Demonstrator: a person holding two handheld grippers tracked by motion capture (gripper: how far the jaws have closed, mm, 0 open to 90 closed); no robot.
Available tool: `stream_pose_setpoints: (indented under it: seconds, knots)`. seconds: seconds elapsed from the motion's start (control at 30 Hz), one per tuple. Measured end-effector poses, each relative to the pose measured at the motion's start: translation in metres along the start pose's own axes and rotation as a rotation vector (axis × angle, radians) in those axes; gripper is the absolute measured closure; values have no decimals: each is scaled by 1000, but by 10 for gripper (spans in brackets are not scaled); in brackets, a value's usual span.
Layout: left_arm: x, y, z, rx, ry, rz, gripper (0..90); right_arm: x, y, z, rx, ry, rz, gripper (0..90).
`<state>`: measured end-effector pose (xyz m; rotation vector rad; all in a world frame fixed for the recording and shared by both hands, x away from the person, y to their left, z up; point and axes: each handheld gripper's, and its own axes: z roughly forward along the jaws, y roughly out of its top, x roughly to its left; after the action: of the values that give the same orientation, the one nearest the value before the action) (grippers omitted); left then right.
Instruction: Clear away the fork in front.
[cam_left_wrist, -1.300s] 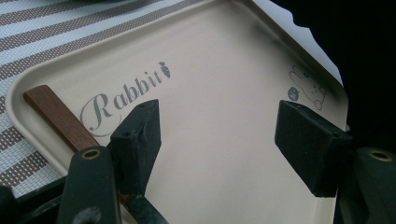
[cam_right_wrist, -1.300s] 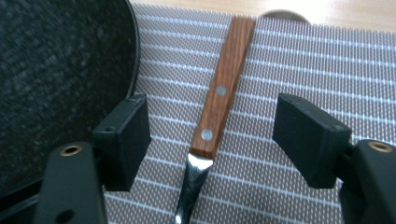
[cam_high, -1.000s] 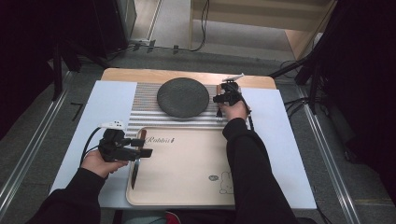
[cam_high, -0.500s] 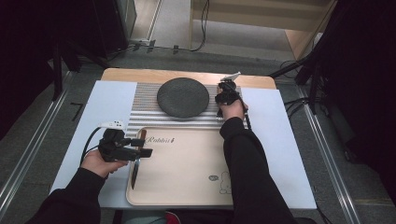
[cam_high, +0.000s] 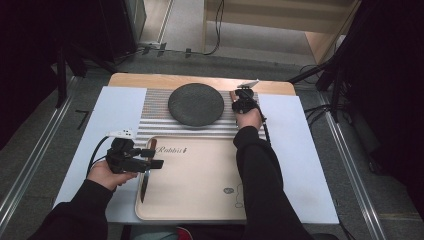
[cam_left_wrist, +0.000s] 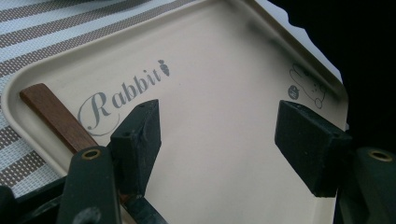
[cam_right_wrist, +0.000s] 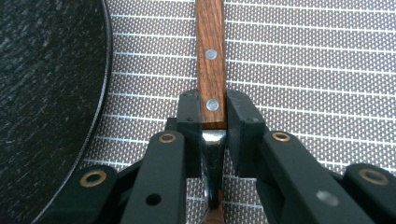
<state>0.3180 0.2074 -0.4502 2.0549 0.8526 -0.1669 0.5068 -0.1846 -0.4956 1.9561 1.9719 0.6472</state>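
Wood-handled utensil (cam_right_wrist: 209, 70) lies on the striped mat (cam_right_wrist: 303, 70) beside the dark plate (cam_right_wrist: 46, 93); the right tongs (cam_right_wrist: 213, 116) have just clamped its handle where wood meets metal. Stiff, light, probably slippery at the steel. Left tongs (cam_left_wrist: 217, 140) hover wide over the beige tray (cam_left_wrist: 224, 56).

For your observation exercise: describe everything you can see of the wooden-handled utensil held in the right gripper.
The utensil has a flat, reddish-brown wooden handle with two round metal rivets and a shiny metal neck emerging from its end. It lies flat on the striped mat, just beside the dark round plate without touching it. The right gripper is clamped on it, its two black pads pressing the handle's sides where wood meets metal. Its working end is hidden beneath the gripper, so its type cannot be told.
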Motion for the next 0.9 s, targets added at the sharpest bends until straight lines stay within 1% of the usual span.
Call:
stream_pose_setpoints:
  seconds: [0.1, 0.2, 0.33, 0.37, 0.4, 0.6, 0.67, 0.77, 0.8, 0.87, 0.9]
  knots:
    - [1, 0, -1, -4, 3, -4, 323, -1, 2, 0, 10, 8, -5, 752]
    - [2, 0, -1, -4, 6, -6, 323, -4, 3, -1, 16, 31, 4, 753]
    - [2, 1, -1, -6, 7, -11, 323, -9, 3, -3, 25, 37, -4, 752]
    - [2, 1, -1, -5, 7, -11, 323, -10, 4, -4, 18, 40, -7, 753]
    - [2, 1, -1, -5, 7, -12, 323, -12, 4, -6, 20, 58, -12, 752]
    - [2, 1, -1, -3, 9, -10, 323, -16, 7, -19, -24, 92, -15, 753]
    - [1, 1, -1, -4, 10, -12, 323, -16, 8, -22, -30, 96, -31, 753]
    - [2, 1, -1, -9, 9, -17, 323, -15, 8, -30, -51, 123, -29, 753]
    - [2, 2, -1, -7, 8, -19, 323, -14, 8, -32, -58, 131, -41, 753]
    - [3, 2, -1, -8, 9, -39, 323, -12, 8, -37, -71, 144, -50, 753]
    - [3, 2, 0, -9, 11, -39, 323, -11, 8, -39, -81, 151, -55, 753]
